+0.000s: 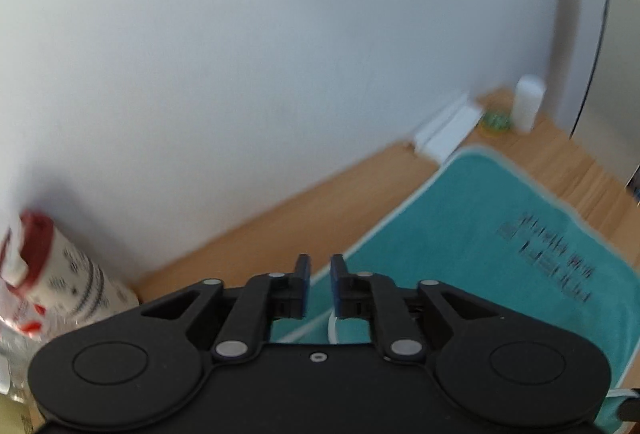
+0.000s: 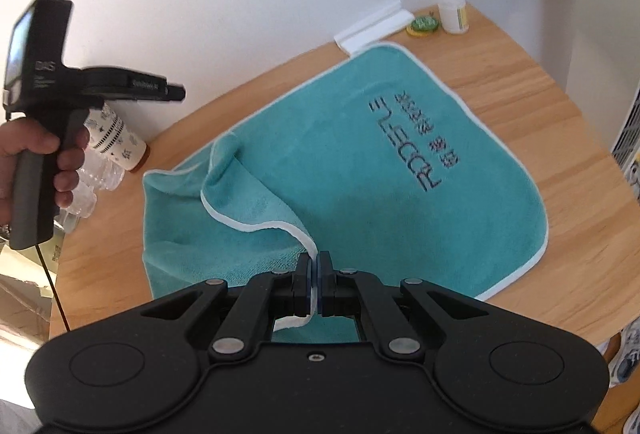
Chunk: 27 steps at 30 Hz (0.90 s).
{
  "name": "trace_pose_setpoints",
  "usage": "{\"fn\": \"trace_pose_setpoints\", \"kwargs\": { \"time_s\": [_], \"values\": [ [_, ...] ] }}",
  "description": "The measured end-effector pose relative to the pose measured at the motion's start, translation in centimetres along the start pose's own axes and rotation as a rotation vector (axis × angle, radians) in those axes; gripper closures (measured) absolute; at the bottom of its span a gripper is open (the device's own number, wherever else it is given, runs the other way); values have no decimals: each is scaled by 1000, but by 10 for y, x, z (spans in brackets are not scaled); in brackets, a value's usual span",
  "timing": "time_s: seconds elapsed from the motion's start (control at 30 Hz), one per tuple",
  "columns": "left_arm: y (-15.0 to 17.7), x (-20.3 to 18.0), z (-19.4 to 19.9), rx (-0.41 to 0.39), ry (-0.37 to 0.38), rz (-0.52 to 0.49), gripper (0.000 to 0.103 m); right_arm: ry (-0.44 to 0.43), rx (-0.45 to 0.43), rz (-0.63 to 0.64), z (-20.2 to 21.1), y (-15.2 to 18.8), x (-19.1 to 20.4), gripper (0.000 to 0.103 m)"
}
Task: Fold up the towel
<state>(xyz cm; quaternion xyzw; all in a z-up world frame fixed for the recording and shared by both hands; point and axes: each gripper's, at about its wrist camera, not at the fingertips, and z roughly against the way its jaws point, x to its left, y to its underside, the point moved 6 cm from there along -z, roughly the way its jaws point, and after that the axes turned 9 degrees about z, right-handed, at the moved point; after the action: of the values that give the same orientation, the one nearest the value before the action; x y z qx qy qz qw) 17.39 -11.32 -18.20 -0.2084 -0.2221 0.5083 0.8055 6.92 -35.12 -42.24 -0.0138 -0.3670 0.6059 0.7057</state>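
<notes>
A teal towel (image 2: 360, 162) with white trim and dark lettering lies spread on the wooden table (image 2: 520, 82). My right gripper (image 2: 319, 266) is shut on the towel's white-trimmed near corner and lifts it, so a fold of cloth rises toward the jaws. In the left wrist view the towel (image 1: 480, 234) lies to the right, and my left gripper (image 1: 320, 270) hovers open above its left edge with nothing between the fingers. The right wrist view shows the left gripper (image 2: 176, 92) held high at the far left by a hand (image 2: 40, 154).
A paper cup (image 2: 120, 142) and clear plastic bottles (image 2: 96, 178) stand at the table's left by the wall. A white strip (image 2: 376, 26), a green lid (image 2: 424, 24) and a white bottle (image 2: 452, 8) sit at the far corner. The table edge curves at right.
</notes>
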Motion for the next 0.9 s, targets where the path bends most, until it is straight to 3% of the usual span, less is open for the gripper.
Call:
{"fn": "trace_pose_setpoints", "kwargs": {
  "time_s": [0.07, 0.27, 0.4, 0.63, 0.67, 0.77, 0.9],
  "values": [
    [10, 4, -16, 54, 2, 8, 74, -10, 5, -22, -4, 2, -2, 102],
    [32, 8, -46, 139, 6, 34, 74, -7, 23, -37, -9, 8, 0, 102],
    [36, 6, -55, 154, 15, 24, 66, 10, 34, -52, -12, 12, -1, 102],
    [48, 2, -72, 196, 36, 9, 67, 30, 46, -79, -17, 15, -3, 102],
    [48, 1, -73, 193, 40, 7, 67, 36, 46, -83, -17, 15, -3, 102],
    [49, -1, -74, 188, 87, 3, 91, 37, 43, -96, -18, 15, -3, 102],
    [49, -1, -70, 186, 114, 14, 97, 46, 44, -101, -16, 16, -3, 102]
  ]
}}
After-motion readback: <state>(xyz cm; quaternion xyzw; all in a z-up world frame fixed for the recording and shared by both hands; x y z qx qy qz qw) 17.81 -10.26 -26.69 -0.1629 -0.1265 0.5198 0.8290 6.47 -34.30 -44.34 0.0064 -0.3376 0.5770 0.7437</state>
